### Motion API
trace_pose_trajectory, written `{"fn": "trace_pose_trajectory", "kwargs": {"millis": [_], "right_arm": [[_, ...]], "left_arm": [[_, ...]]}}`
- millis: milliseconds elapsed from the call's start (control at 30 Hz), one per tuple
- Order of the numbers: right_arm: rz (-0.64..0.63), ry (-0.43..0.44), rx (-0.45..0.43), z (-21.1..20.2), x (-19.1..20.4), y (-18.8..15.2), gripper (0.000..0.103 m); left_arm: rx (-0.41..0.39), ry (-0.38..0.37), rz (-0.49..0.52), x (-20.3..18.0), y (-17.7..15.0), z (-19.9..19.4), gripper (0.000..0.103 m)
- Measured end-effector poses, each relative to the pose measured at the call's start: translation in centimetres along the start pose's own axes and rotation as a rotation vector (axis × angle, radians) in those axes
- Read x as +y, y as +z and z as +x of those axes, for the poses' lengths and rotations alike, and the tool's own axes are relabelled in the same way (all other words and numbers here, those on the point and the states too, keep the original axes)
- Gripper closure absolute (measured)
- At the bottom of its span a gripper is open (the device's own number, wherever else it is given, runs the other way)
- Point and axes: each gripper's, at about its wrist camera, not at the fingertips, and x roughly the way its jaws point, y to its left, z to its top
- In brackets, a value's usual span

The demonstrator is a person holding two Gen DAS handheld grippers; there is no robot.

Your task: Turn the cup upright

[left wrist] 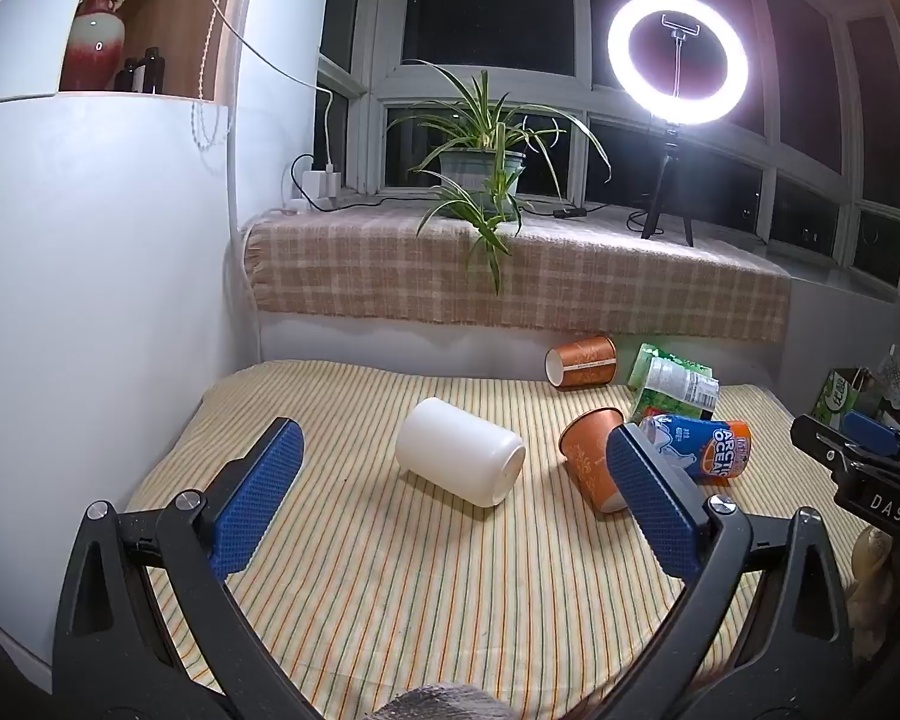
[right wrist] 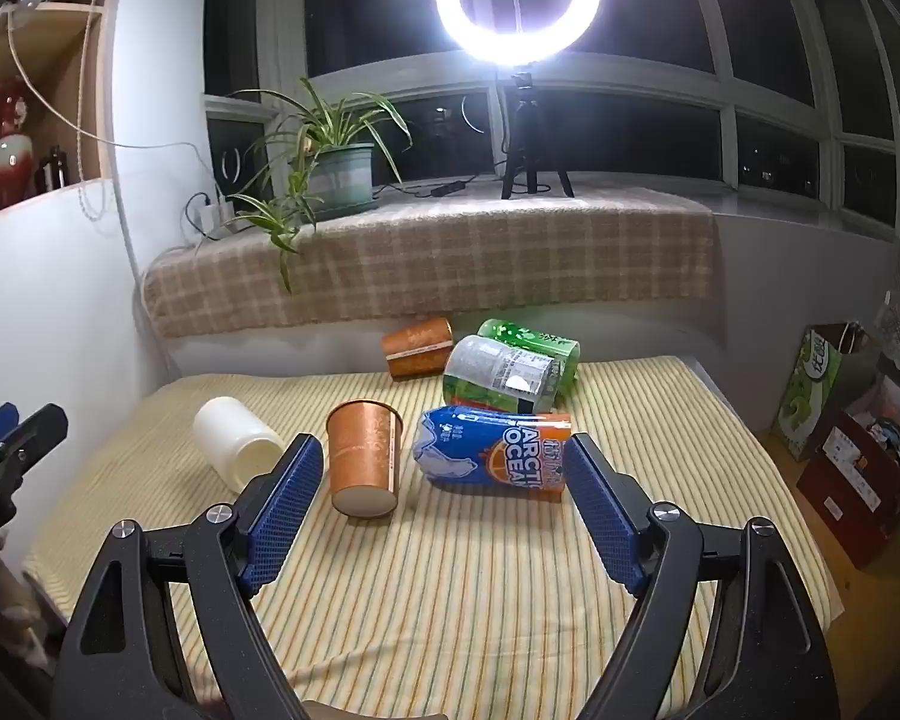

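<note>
A white cup lies on its side on the striped table cloth, mouth toward the front right; it also shows in the right wrist view. My left gripper is open, its blue pads either side of the white cup, a little short of it. An orange paper cup lies tilted with its base toward me, also in the left wrist view. My right gripper is open and empty, just in front of the orange cup and a blue can.
A second orange cup lies on its side at the back by the ledge. Green cans lie behind the blue Arctic Ocean can. A plaid-covered sill holds a plant and a ring light. Boxes stand on the floor right.
</note>
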Motion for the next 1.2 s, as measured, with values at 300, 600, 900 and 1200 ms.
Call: {"fn": "trace_pose_trajectory", "kwargs": {"millis": [300, 600, 900, 1200], "right_arm": [[-0.002, 0.005, 0.003, 0.1, 0.1, -0.1, 0.021], [-0.009, 0.008, 0.006, 0.3, 0.5, 0.0, 0.021], [-0.024, 0.022, 0.013, 0.7, 1.0, 0.0, 0.021], [-0.070, 0.082, 0.042, 1.8, 2.5, 0.3, 0.021]], "left_arm": [[0.000, -0.001, 0.002, 0.0, 0.0, 0.0, 0.000], [-0.001, -0.001, 0.000, 0.0, 0.0, 0.0, 0.000], [0.001, 0.002, 0.000, 0.0, 0.0, 0.0, 0.001], [0.006, 0.016, -0.002, 0.5, 0.0, 0.3, 0.001]]}}
